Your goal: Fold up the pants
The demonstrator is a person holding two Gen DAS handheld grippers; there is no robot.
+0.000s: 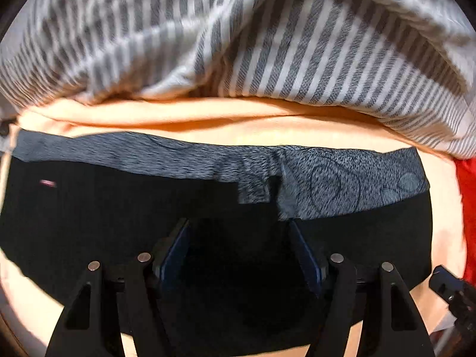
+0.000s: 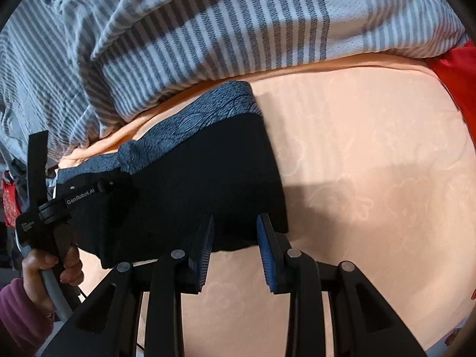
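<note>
Folded black pants (image 2: 190, 196) lying on a peach bed sheet (image 2: 372, 163), seen from both wrist cameras. The garment forms a compact rectangular stack, its patterned grey waistband (image 1: 342, 184) turned toward a striped grey-and-white duvet (image 1: 238, 44) that is bunched along the far side of the sheet. By the look of the squared edges and layered thickness, the folding is largely done; what is left, at most, is a last fold or some smoothing and straightening of the waistband, which sits slightly uneven near its middle. The left gripper (image 1: 239, 253) hangs directly over the dark cloth, its jaws spread with nothing between the pads. The right gripper (image 2: 235, 247) hovers at the near edge of the stack, jaws part-way apart; the hem lies just beyond the pads and no pinch on it is visible. In the right view the person's left hand (image 2: 50, 270), in a maroon sleeve (image 2: 20, 318), grips the other tool's handle beside the pants. A red cloth (image 2: 455, 71) lies at the sheet's far right corner, well apart. The duvet's overhanging edge sits close to the waistband and would crowd any fold made in that direction.
</note>
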